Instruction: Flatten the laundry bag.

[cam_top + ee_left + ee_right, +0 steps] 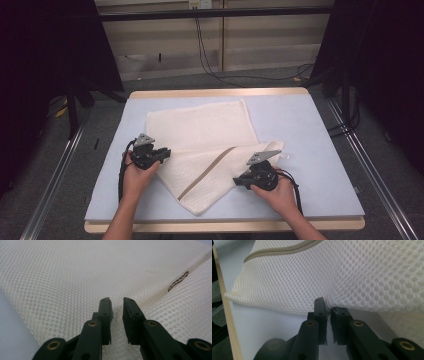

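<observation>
The work in hand is folding a cream-white mesh laundry bag (200,145) with a tan zipper strip (205,172) on a pale blue counter (310,150). One corner is already turned over into a diagonal flap, and both hands sit at its edges, so this looks like the moment of letting go after laying that fold.

The left gripper (117,302) has its jaws a narrow gap apart. In the left gripper view the mesh lies directly under and ahead of the tips, with a soft crease running away from the gap; nothing looks clamped between the pads, so I judge the cloth released, or all but.

The right gripper (329,306) has jaws nearly together, a slim slit between them. The folded edge of the bag hangs just above and beyond the tips, and a little mesh seems to touch the left tip; whether it is pinched is hard to tell, though the gap suggests a loosened hold. The zipper strip runs well beyond these jaws, toward the upper left of that view.

The next move likely calls for backing both sets of jaws clear of the mesh without dragging the flap, then taking fresh edges for the next fold.
</observation>
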